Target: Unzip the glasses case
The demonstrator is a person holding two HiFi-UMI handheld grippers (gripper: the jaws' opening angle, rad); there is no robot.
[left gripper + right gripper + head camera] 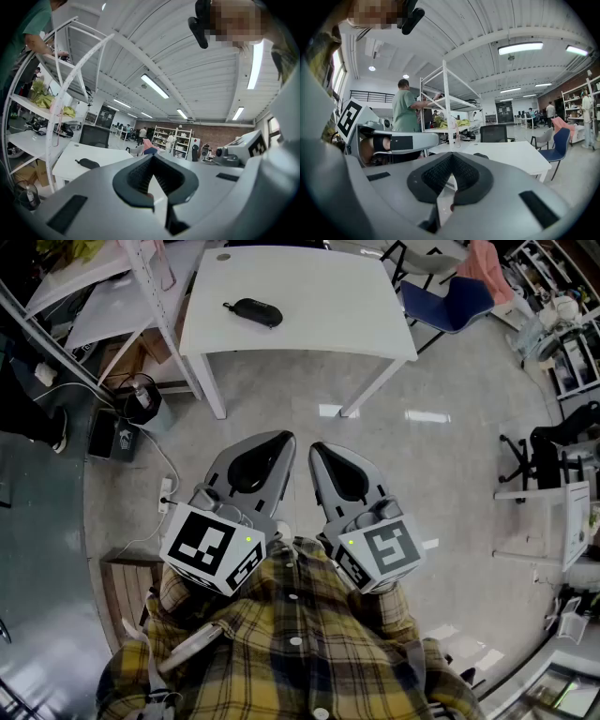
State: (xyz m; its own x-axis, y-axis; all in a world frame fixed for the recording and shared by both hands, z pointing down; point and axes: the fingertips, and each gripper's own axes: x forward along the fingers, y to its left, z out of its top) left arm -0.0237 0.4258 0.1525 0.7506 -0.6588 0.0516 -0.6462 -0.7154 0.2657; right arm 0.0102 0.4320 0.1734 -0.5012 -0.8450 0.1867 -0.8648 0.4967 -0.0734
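Observation:
A black zipped glasses case (253,311) lies on the left part of a white table (319,315), far ahead of both grippers. The case is small in the left gripper view (88,163) and a dark sliver in the right gripper view (481,155). Side by side, my left gripper (277,439) and right gripper (319,450) hang close to my body over the floor, well short of the table. Both are shut with nothing between the jaws. Each tip also shows in its own view: left gripper (152,157), right gripper (451,155).
A white shelving rack (141,296) stands left of the table, and a person in a green shirt (405,110) is beside it. A blue chair (450,304) sits at the table's right end. Cables and a power strip (165,491) lie on the floor at left.

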